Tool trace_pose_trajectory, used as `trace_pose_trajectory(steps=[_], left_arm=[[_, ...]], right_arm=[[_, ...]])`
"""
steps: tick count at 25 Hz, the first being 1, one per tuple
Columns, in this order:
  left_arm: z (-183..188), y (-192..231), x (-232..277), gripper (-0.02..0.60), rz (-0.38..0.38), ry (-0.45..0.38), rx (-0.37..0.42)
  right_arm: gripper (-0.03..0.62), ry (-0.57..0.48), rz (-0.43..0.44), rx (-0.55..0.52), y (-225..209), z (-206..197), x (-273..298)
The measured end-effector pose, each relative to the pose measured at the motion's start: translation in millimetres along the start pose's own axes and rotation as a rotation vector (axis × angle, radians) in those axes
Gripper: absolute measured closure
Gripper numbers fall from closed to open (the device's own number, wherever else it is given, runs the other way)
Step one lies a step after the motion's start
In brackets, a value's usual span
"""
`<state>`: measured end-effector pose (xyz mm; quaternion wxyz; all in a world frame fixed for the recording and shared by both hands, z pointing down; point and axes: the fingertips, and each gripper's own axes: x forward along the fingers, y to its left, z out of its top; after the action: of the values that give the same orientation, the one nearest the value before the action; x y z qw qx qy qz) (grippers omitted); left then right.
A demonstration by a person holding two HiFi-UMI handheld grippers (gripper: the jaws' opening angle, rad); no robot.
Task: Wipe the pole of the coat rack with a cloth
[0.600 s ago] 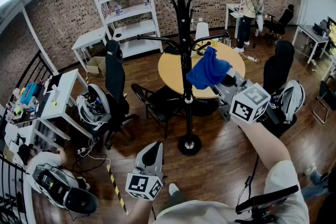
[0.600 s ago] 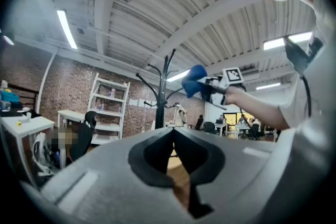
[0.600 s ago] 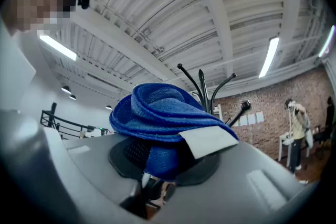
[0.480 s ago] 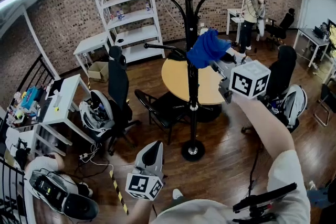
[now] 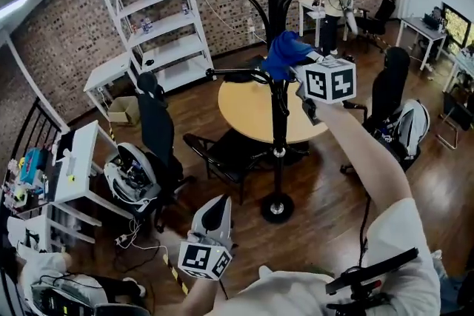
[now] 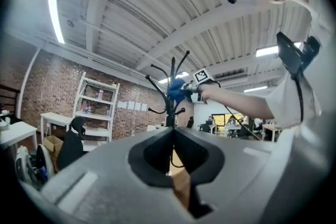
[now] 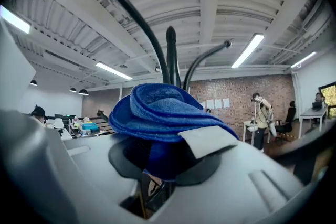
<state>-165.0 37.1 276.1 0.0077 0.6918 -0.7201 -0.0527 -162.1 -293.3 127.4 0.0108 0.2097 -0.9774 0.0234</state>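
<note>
Item: coat rack (image 5: 278, 122), black metal, slim round pole with curved hook arms, disc base (image 5: 277, 208) on the plank floor, centre of scene. Item: cloth (image 5: 285, 52), blue, ribbed weave, bunched in soft folds, pinched firmly in the right gripper (image 5: 298, 67) and pressed to the pole just under the top hooks. Change: over the last half-second the cloth has climbed from mid-pole, beside the lower arms, to this upper stretch; the upward stroke looks nearly spent, and a return pass downward probably follows. Item: left gripper (image 5: 218, 205), near and low, jaws pressed together on nothing, idle.
</note>
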Motion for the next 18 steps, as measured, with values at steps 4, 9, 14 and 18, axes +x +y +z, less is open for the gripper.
trace_pose_trajectory(steps=[4, 9, 14, 18], left_arm=[[5, 0, 30, 0.581, -0.055, -0.023, -0.001], [8, -12, 54, 0.581, -0.097, -0.040, 0.007], [16, -11, 74, 0.581, -0.101, -0.046, 0.038], [21, 4, 104, 0.581, -0.161, -0.067, 0.034]], right_arm=[[0.493, 0.007, -0.026, -0.012, 11, -67, 1], [0.493, 0.043, -0.169, -0.385, 6, -36, -64], [0.493, 0.141, -0.346, -0.799, -2, -9, -150], [0.493, -0.232, -0.014, -0.198, 69, 4, -122]])
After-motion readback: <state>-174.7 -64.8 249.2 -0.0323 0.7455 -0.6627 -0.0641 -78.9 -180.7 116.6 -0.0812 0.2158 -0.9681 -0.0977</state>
